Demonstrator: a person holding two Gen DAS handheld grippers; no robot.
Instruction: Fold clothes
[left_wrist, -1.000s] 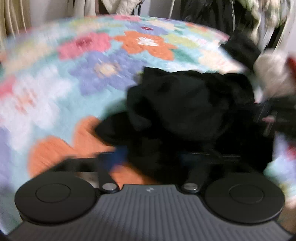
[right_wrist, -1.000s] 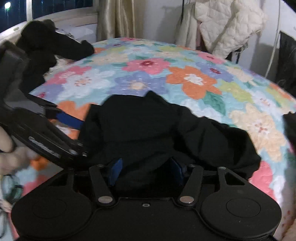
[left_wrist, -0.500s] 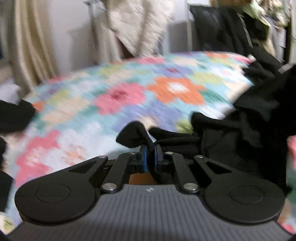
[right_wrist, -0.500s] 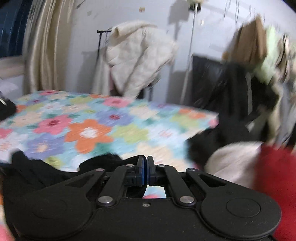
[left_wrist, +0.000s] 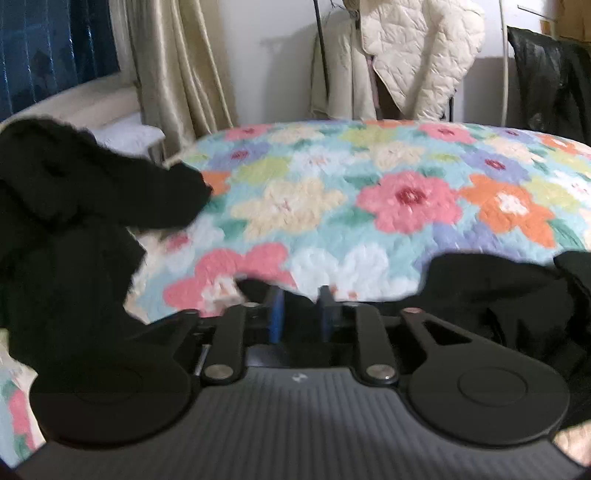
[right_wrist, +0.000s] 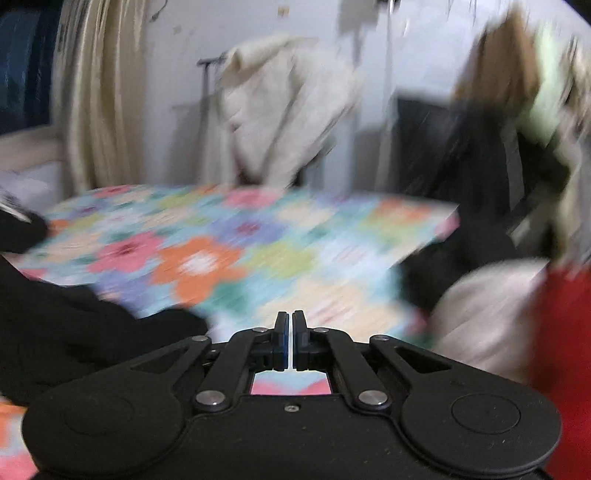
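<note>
A black garment (left_wrist: 487, 291) lies crumpled on the flowered quilt (left_wrist: 332, 206) at the lower right of the left wrist view, and it runs on under my left gripper (left_wrist: 300, 310). That gripper's jaws are opening. Dark cloth shows between the blue pads (left_wrist: 275, 314), which stand apart and do not press on it. In the blurred right wrist view the same black garment (right_wrist: 74, 332) fills the lower left. My right gripper (right_wrist: 290, 325) is shut just right of it, with nothing visible between its pads.
Another fluffy black garment (left_wrist: 74, 206) is heaped at the quilt's left edge. A cream quilted jacket (left_wrist: 417, 55) hangs behind the bed beside beige curtains (left_wrist: 177, 74). At the bed's right side sit a cream bundle (right_wrist: 484, 317), something red (right_wrist: 565, 354) and dark clothes (right_wrist: 458, 254).
My left gripper was shut on a fold of the black garment and its jaws have now parted; its view swung left. My right gripper, open over the garment a second ago, closed and lifted.
</note>
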